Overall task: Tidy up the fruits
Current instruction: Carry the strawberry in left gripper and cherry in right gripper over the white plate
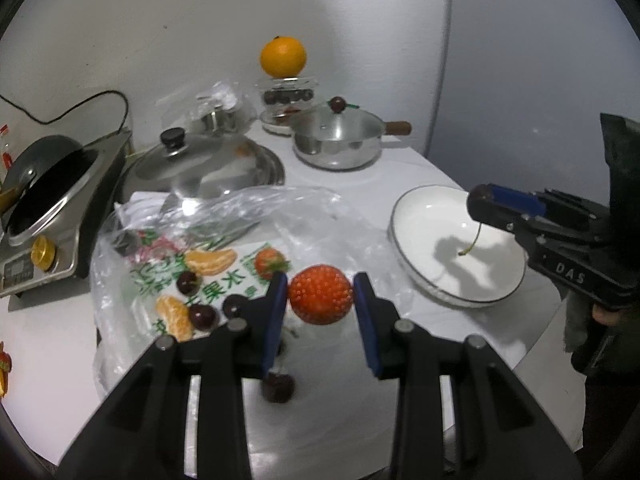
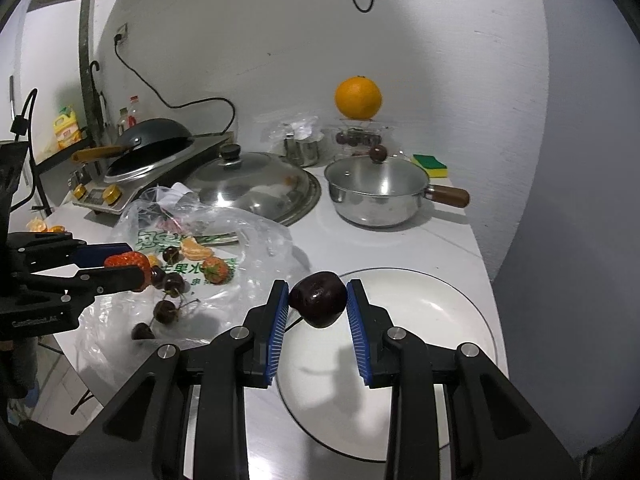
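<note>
the left gripper (image 1: 321,295) is closed on a red strawberry (image 1: 321,294), its blue pads pressing the fruit from both sides, and holds it above the clear plastic bag (image 1: 320,216) spread on the white desk (image 1: 420,168). the right gripper (image 2: 317,300) is clamped on a dark cherry (image 2: 317,299) and holds it over the near edge of the white plate (image 2: 460,320), which has a thin dark rim line; in the left wrist view the cherry's stem hangs down over the plate. on the bag lie a second strawberry (image 1: 270,263), two orange segments (image 1: 211,261) and several loose cherries (image 1: 188,282). at the back of the desk a whole orange (image 1: 283,57) sits on top of a clear container, beside a steel saucepan (image 1: 338,142) with a glass lid and wooden handle. a domed steel lid (image 1: 200,164) rests to its left, next to an induction cooker (image 1: 52,216) carrying a dark wok.
</note>
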Demonstrator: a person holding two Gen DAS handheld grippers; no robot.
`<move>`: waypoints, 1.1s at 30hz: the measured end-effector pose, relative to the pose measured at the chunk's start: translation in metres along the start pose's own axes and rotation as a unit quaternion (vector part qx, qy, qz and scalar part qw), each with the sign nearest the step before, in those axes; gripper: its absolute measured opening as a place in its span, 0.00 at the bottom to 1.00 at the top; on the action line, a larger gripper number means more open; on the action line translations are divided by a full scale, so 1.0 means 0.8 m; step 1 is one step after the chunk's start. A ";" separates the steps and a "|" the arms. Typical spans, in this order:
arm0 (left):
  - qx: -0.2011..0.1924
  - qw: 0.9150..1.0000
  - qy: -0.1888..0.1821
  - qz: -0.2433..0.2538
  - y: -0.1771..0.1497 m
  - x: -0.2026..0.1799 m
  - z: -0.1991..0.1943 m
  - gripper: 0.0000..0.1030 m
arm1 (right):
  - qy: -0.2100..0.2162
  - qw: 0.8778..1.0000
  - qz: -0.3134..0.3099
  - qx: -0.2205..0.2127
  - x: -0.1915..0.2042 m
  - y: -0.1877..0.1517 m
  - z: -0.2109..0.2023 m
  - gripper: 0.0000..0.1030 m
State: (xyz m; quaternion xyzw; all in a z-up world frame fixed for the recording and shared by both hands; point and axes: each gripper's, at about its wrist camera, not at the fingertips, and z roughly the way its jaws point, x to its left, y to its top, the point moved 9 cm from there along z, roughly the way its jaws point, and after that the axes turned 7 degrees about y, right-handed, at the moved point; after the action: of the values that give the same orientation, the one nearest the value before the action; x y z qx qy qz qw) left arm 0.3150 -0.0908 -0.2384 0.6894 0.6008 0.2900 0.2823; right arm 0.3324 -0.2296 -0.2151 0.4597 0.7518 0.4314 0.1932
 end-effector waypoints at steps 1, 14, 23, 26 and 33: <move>0.000 1.000 -0.002 0.002 0.002 -0.005 0.001 0.34 | -0.001 1.000 0.002 0.000 -0.004 -0.001 -0.001 0.31; 0.006 0.999 -0.023 0.027 0.015 -0.067 0.015 0.34 | -0.008 1.000 0.022 0.000 -0.049 -0.019 -0.016 0.31; 0.013 0.998 -0.040 0.045 0.020 -0.109 0.030 0.34 | -0.014 0.999 0.037 0.004 -0.080 -0.033 -0.021 0.31; 0.015 0.998 -0.046 0.050 0.020 -0.121 0.034 0.34 | -0.015 0.999 0.041 0.004 -0.088 -0.037 -0.022 0.31; 0.020 0.996 -0.056 0.059 0.023 -0.140 0.047 0.34 | -0.016 0.999 0.048 0.009 -0.100 -0.047 -0.024 0.31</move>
State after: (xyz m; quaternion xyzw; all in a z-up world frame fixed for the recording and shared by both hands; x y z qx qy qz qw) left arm 0.3424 -0.2057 -0.2567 0.7442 0.5481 0.2550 0.2840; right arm 0.3400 -0.3151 -0.2443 0.5035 0.7296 0.4262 0.1806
